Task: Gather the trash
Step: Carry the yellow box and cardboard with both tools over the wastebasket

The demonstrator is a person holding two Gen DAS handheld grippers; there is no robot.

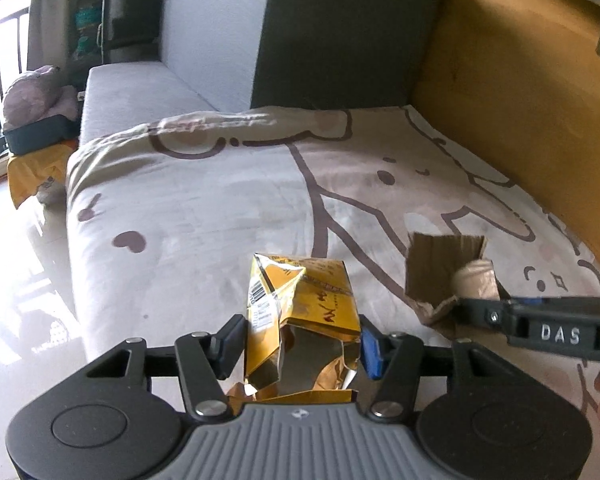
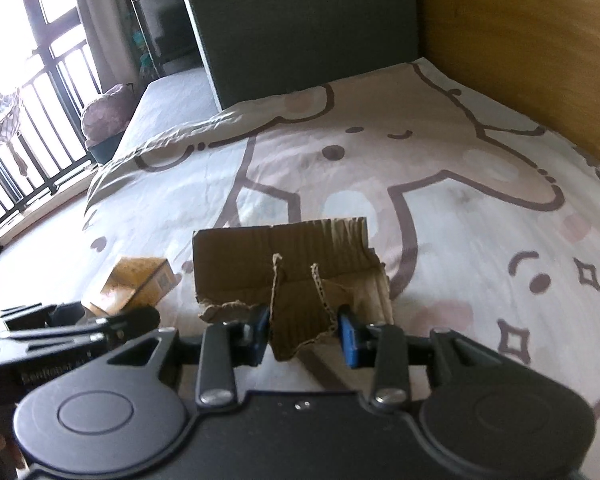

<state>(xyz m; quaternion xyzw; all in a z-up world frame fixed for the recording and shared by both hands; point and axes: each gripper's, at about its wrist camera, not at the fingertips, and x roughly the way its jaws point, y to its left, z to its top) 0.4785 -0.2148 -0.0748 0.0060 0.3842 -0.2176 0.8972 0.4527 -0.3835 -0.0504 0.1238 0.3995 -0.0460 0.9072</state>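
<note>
trash is in hand on both sides, so the pickup part looks done. the left claw [image 1: 300, 344] is clamped on a crumpled yellow foil snack bag [image 1: 300, 312], its pads pressing the bag's two sides, and the bag is held above the bed [image 1: 204, 208]. the right claw [image 2: 304, 334] is clamped on a torn piece of corrugated cardboard [image 2: 284, 264], gripping its ragged lower flap, the rest standing up in front of the fingers over the cartoon-print blanket [image 2: 480, 220]. in the two wrist views no other scrap shows on the blanket. no bin or bag to receive the trash is in view, so what seems left is carrying both pieces off and dropping them somewhere.
</note>
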